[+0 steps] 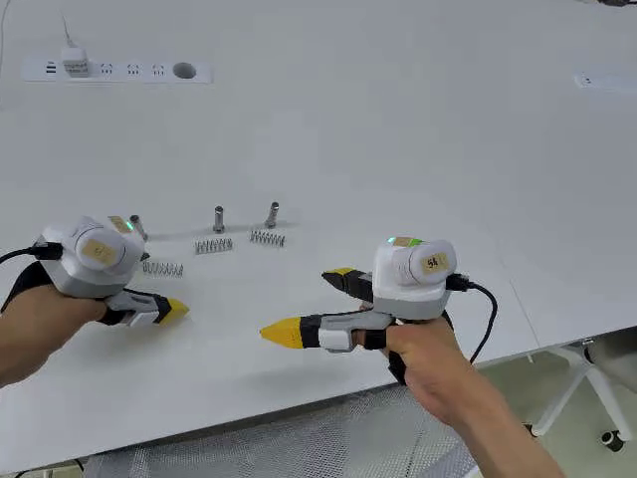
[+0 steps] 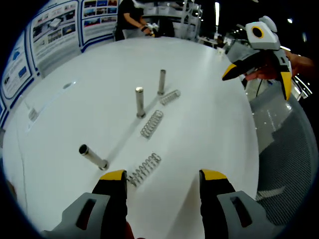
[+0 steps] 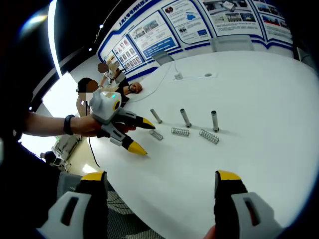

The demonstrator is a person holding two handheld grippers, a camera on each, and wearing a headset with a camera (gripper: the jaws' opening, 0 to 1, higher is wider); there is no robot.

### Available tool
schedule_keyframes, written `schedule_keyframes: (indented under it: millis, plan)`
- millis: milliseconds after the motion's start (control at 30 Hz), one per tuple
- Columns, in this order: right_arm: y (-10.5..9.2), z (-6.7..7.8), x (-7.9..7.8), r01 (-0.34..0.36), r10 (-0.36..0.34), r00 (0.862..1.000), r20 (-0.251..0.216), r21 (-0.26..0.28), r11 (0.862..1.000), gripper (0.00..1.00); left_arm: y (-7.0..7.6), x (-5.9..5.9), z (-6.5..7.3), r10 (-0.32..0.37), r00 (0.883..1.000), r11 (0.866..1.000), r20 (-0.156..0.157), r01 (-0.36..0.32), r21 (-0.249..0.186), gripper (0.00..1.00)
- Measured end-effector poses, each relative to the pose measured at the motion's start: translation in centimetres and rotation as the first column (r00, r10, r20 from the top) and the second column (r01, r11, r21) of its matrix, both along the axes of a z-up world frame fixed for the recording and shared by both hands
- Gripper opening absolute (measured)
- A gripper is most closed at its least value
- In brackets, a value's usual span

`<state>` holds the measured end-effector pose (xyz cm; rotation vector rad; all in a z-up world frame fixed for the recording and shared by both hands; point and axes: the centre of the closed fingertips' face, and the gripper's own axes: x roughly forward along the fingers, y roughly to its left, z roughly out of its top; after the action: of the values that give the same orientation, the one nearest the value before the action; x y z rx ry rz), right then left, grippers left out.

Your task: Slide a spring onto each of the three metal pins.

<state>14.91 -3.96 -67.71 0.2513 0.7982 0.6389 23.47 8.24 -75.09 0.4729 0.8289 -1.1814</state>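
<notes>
Big white table (image 1: pixel 398 119). Power strip (image 3: pixel 189 75) sits far ahead of the right gripper (image 3: pixel 157 175), with poster boards (image 3: pixel 199 25) on the wall beyond it and a ceiling light strip (image 3: pixel 52 30) up-left. Mesh chair (image 2: pixel 294 174) is off to the right of the left gripper (image 2: pixel 162 175).

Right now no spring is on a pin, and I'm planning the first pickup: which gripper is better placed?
Probably left: the left gripper, open, has a spring just beyond its jaws; the right gripper, also open, sits farther off.

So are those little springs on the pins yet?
Not yet. All three springs lie flat on the table, each beside a bare pin.
</notes>
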Motion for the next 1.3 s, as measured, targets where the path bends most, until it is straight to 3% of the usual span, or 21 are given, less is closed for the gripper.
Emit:
schedule_keyframes:
  millis: [67, 400, 700, 833, 1067, 1300]
  plan:
    - [0.0, 0.0, 0.0, 0.000, 0.000, 1.000, -0.001, 0.000, 1.000, 0.90, 0.0, -0.1, 0.0, -0.022, 1.000, 1.000, 0.013, 0.022, 0.007, 0.55]
    - [0.2, 0.0, 0.0, -0.001, 0.001, 1.000, -0.001, 0.003, 1.000, 0.90, 0.5, -0.7, -0.3, -0.047, 0.999, 0.999, 0.013, 0.047, 0.020, 0.39]
    - [0.4, 0.1, -0.2, -0.010, 0.010, 1.000, 0.000, 0.002, 1.000, 0.90, 0.8, -0.8, -0.7, -0.090, 0.994, 0.994, 0.069, 0.085, 0.076, 0.20]
    - [0.3, 0.2, -0.1, -0.007, 0.007, 1.000, 0.002, 0.003, 1.000, 0.90, 1.0, -0.9, -1.1, -0.097, 0.992, 0.991, 0.078, 0.089, 0.100, 0.14]
    - [0.3, 0.2, -0.2, -0.006, 0.006, 1.000, 0.002, 0.003, 1.000, 0.90, 1.3, -1.2, -1.0, -0.071, 0.994, 0.993, 0.086, 0.061, 0.105, 0.11]
    - [0.7, 0.6, 0.0, -0.011, 0.011, 1.000, 0.003, 0.019, 1.000, 0.90, 2.0, -1.7, -0.9, -0.030, 0.998, 0.994, 0.063, 0.023, 0.108, 0.11]
